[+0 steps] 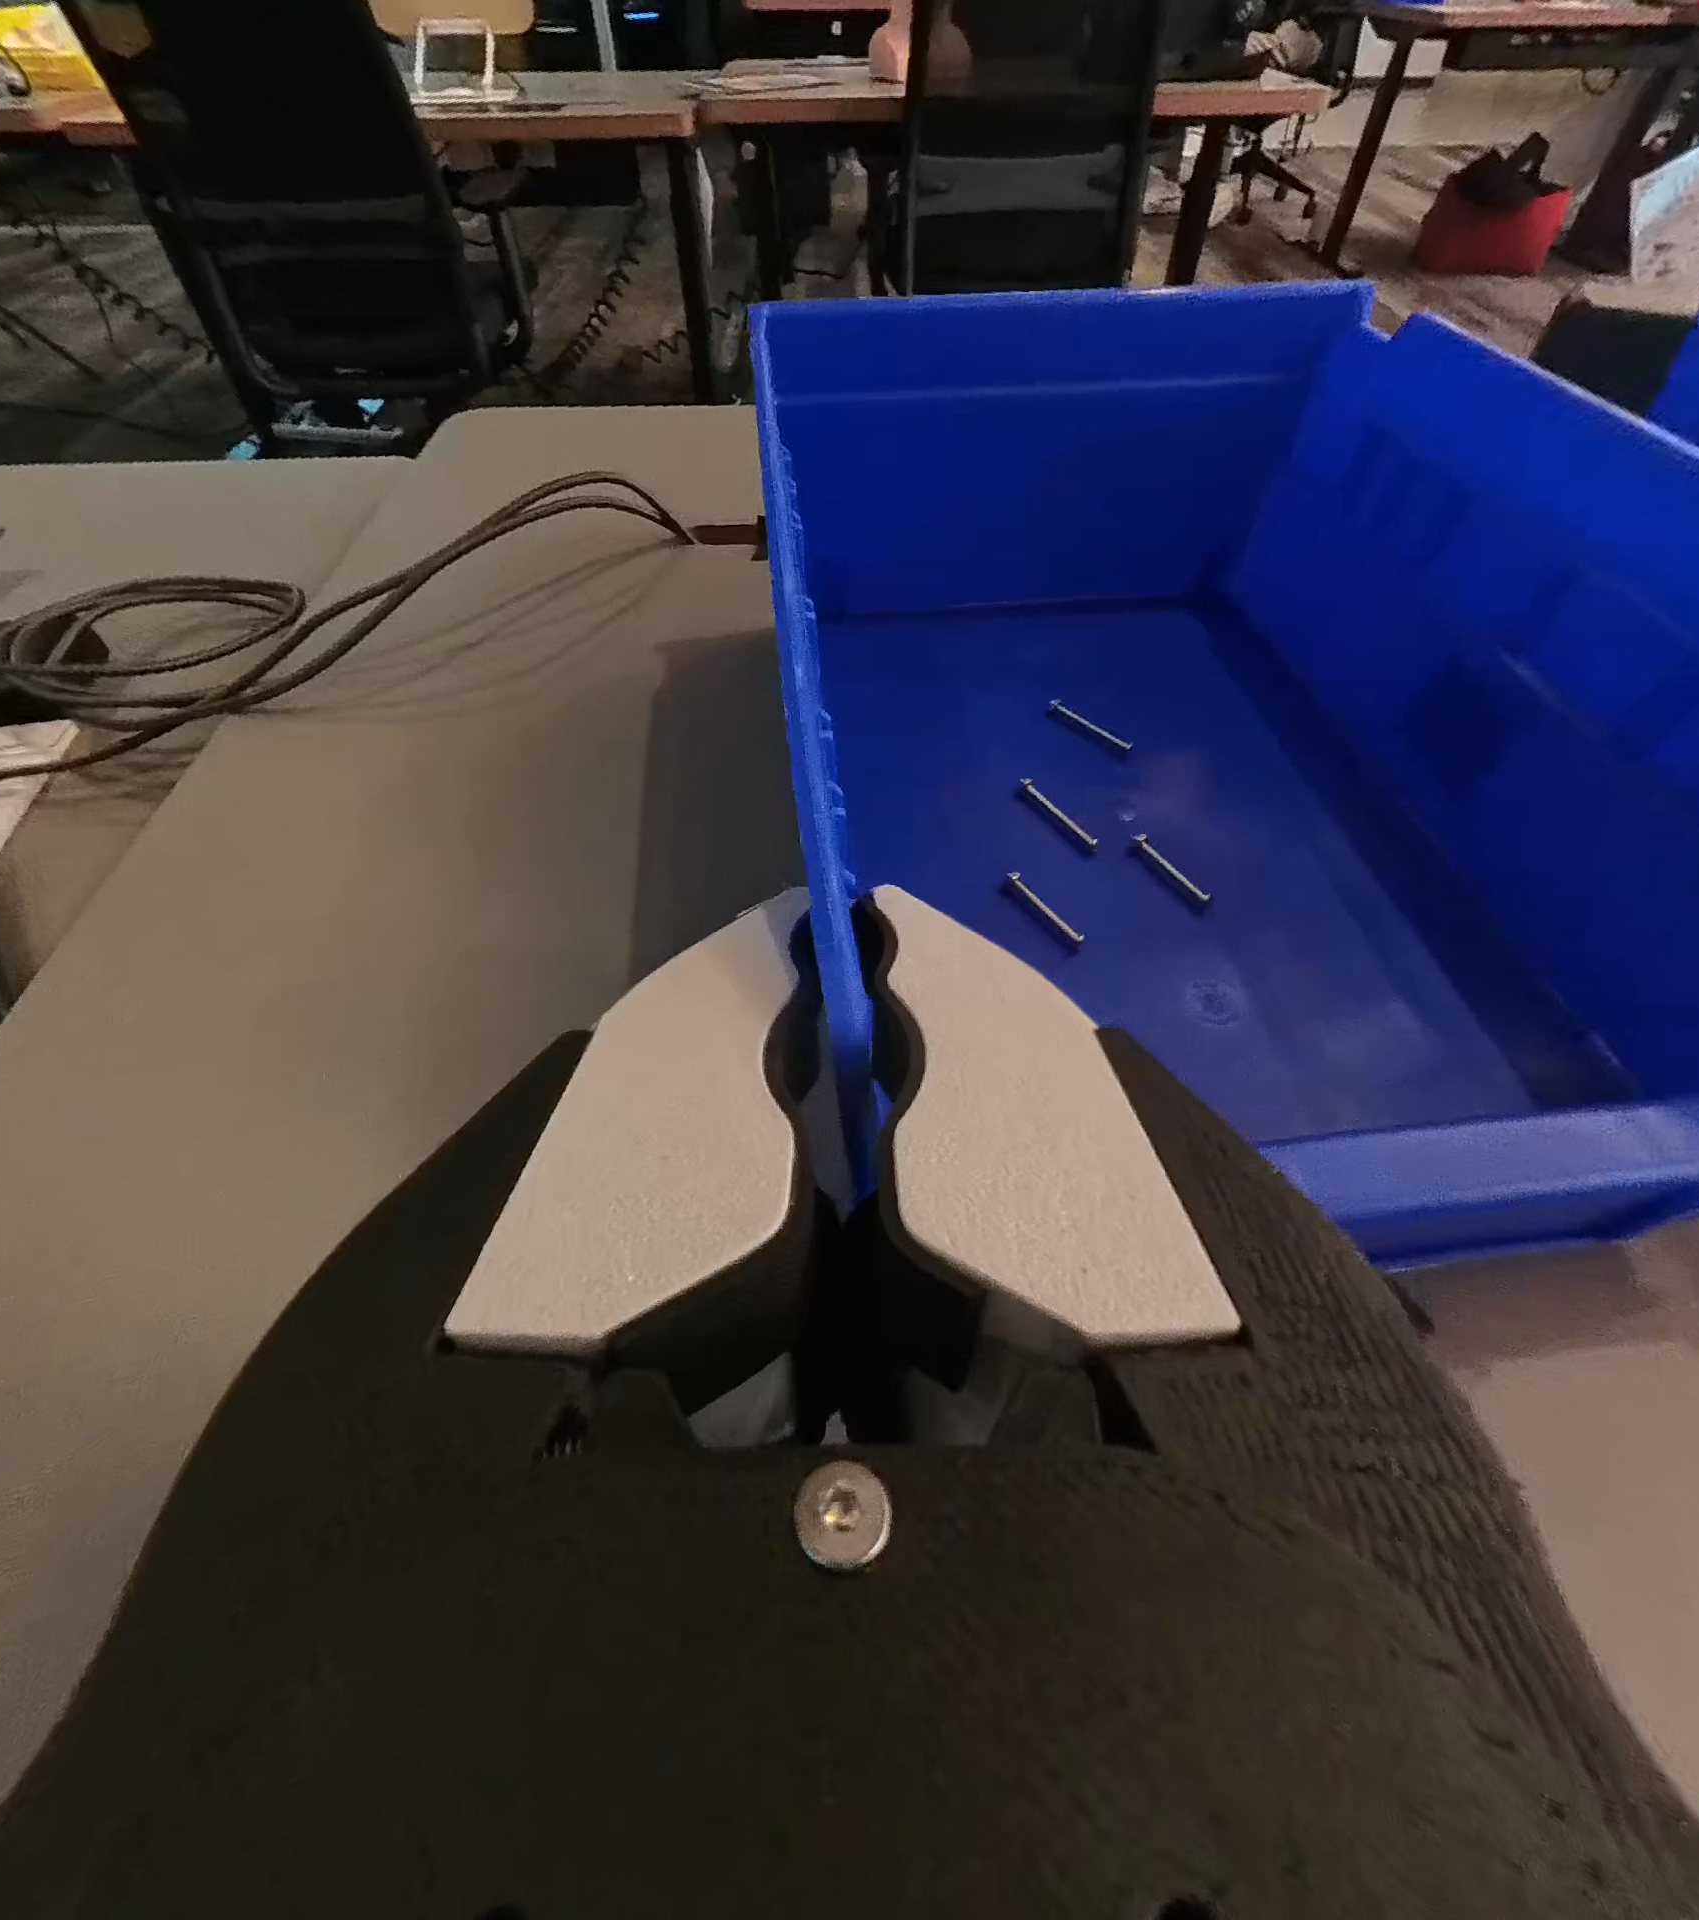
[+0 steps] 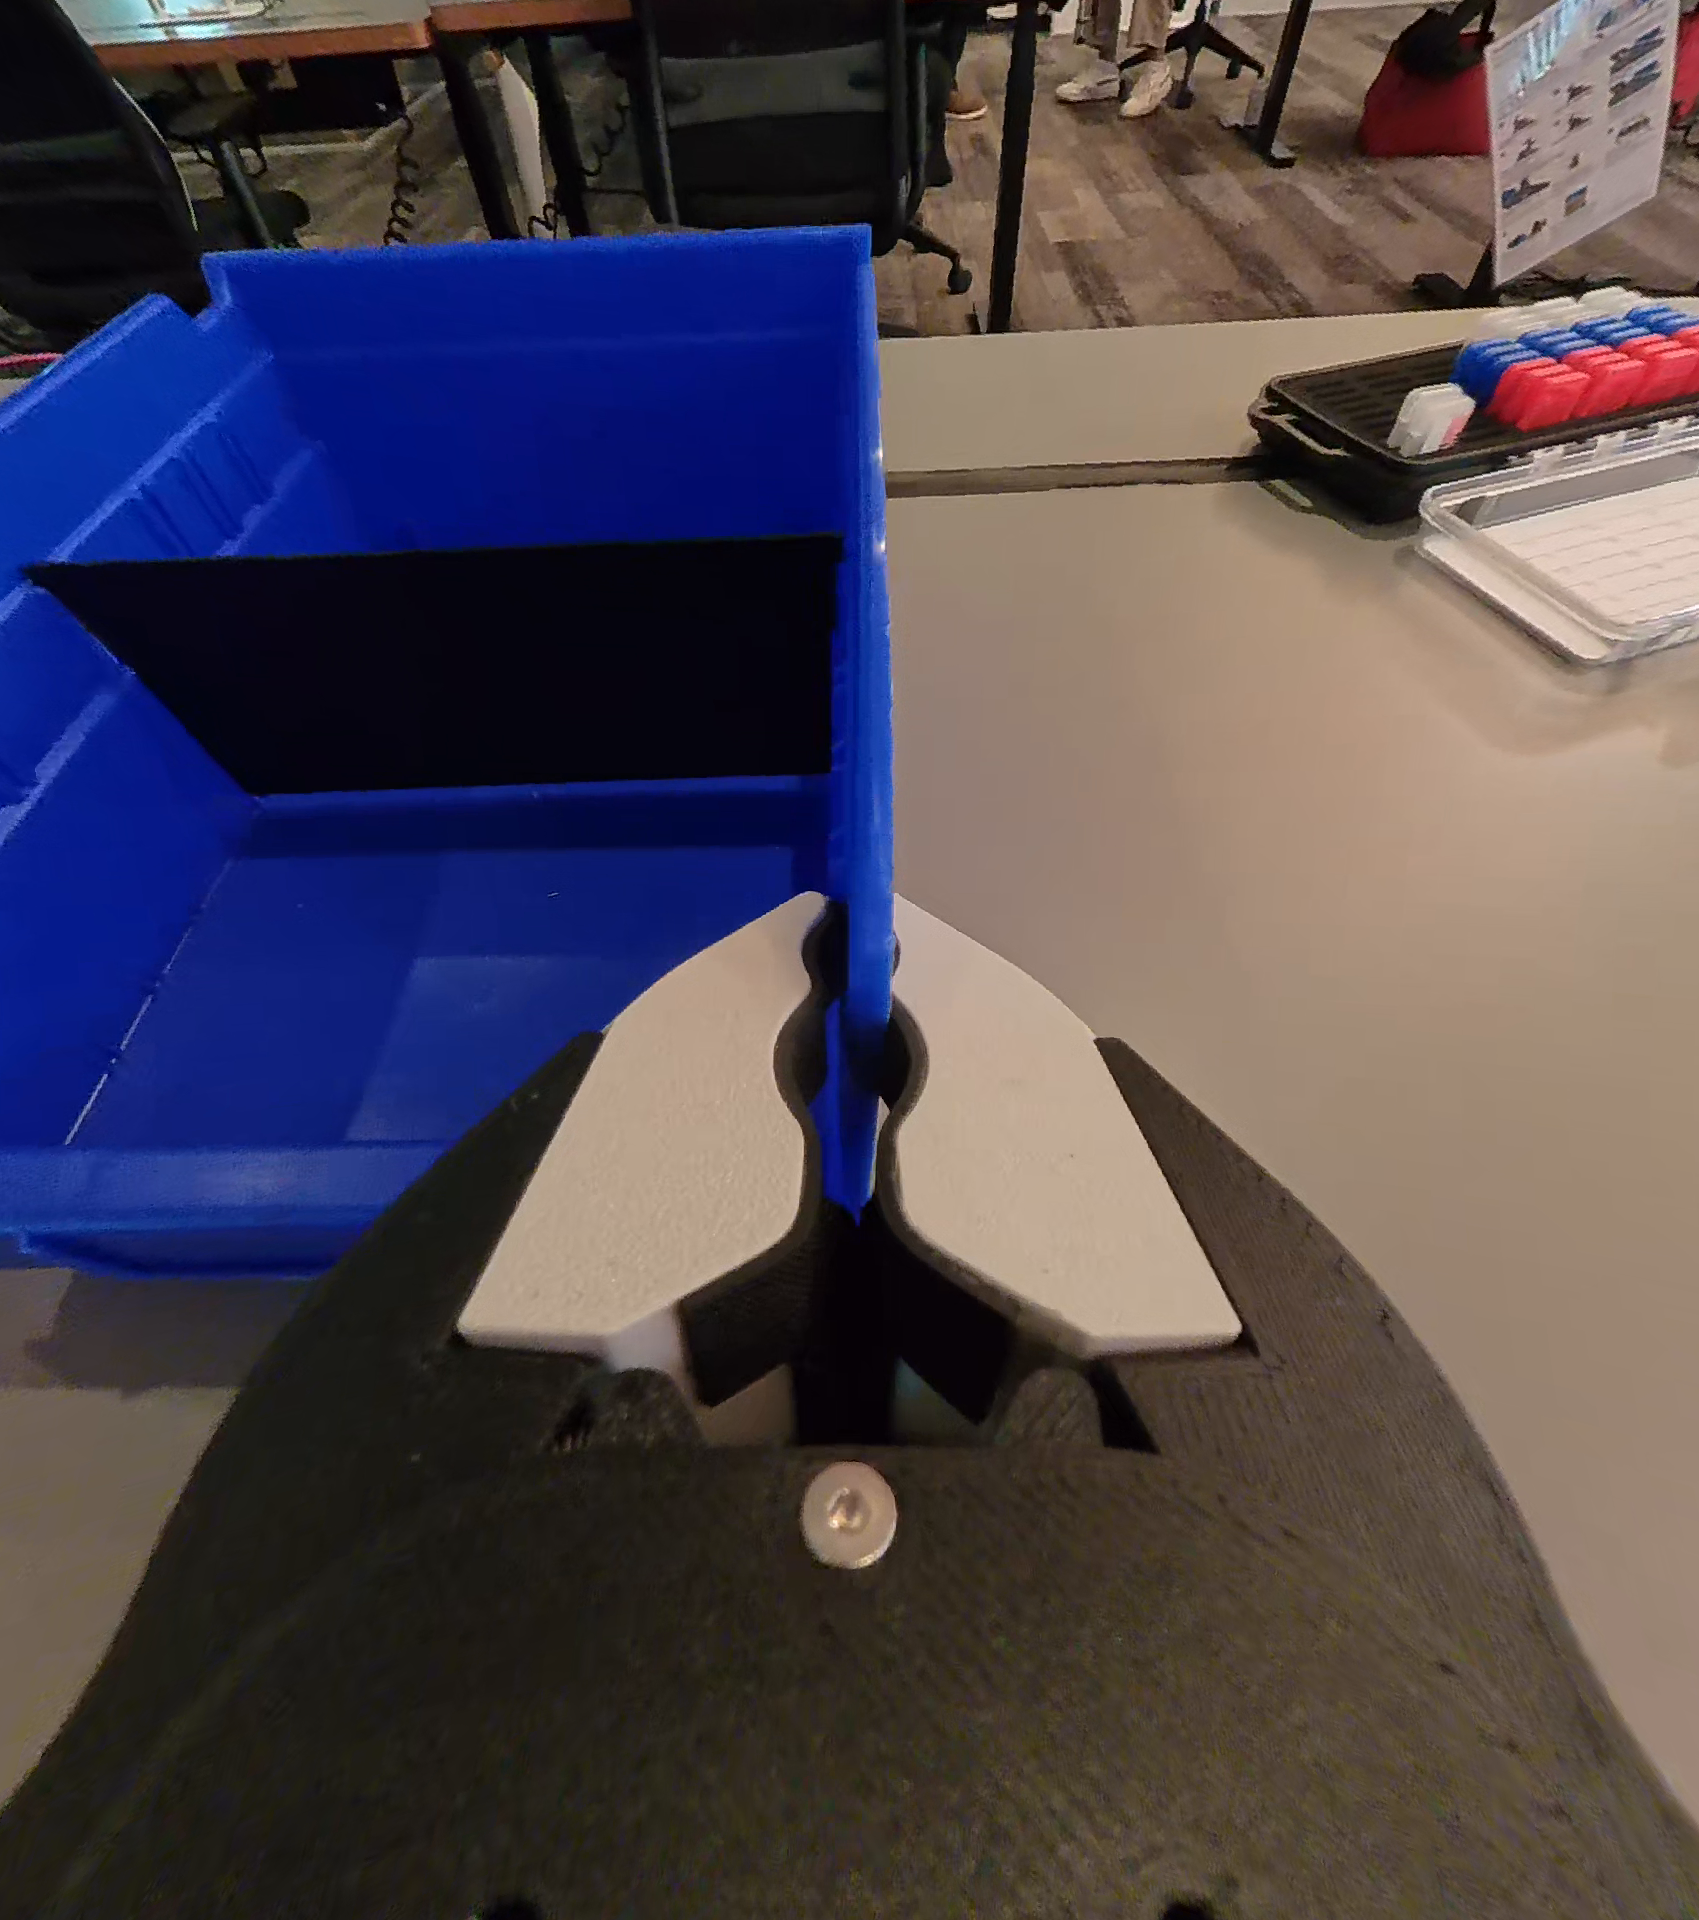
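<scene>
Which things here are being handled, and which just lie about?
Handled: left gripper, shut on pin bin wall; right gripper, shut on divided bin wall; four pins inside.
Lying about: cables; black case; clear case.

Two blue bins [image 1: 1032, 468] [image 2: 533, 395], four metal pins [image 1: 1089, 725] (all in one bin), one black divider [image 2: 471, 665], two grippers [image 1: 850, 914] [image 2: 855, 914].

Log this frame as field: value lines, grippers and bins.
left gripper: shut on left wall of blue bin
left-view bin contents: four metal pins
right gripper: shut on right wall of blue bin with black divider
right-view bin contents: none visible
surface: grey table
nearby: black case of red and blue blocks; cables
</scene>
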Demonstrator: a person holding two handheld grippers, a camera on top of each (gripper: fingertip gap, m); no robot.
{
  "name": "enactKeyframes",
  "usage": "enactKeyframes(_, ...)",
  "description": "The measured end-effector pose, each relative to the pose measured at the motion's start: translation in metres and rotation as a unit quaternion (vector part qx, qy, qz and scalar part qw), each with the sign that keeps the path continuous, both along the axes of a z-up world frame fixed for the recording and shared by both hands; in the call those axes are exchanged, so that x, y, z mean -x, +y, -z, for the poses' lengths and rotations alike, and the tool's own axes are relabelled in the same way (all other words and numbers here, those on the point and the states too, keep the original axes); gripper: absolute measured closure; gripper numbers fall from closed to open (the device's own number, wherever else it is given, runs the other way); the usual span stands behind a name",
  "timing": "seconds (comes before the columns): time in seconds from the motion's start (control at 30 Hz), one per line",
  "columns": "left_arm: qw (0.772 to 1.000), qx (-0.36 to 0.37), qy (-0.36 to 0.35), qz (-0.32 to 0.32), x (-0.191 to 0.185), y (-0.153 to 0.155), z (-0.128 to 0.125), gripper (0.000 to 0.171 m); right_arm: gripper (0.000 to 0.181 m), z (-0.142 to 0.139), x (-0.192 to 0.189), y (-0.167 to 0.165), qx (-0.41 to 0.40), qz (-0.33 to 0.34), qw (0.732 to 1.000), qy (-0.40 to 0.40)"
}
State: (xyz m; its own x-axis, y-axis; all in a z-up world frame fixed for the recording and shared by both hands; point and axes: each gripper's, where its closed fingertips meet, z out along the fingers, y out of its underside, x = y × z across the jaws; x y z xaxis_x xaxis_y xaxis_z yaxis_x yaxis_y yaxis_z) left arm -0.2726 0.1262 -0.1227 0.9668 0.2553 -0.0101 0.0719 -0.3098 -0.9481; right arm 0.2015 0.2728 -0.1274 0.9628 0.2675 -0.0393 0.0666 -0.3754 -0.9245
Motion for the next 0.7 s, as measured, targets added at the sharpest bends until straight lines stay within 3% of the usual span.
enactKeyframes(0.27,1.0,-0.003,0.029,-0.011,0.006,0.005,0.001,0.164,0.178,0.0,0.002,0.002,-0.01,-0.005,1.0,0.001)
enactKeyframes(0.5,1.0,-0.012,0.006,-0.008,0.009,0.005,0.001,0.127,0.154,-0.014,0.004,-0.001,-0.038,-0.033,0.999,0.018)
enactKeyframes(0.7,1.0,-0.018,0.01,-0.012,0.02,-0.008,-0.007,0.119,0.144,-0.022,-0.009,-0.006,-0.053,-0.024,0.998,0.017)
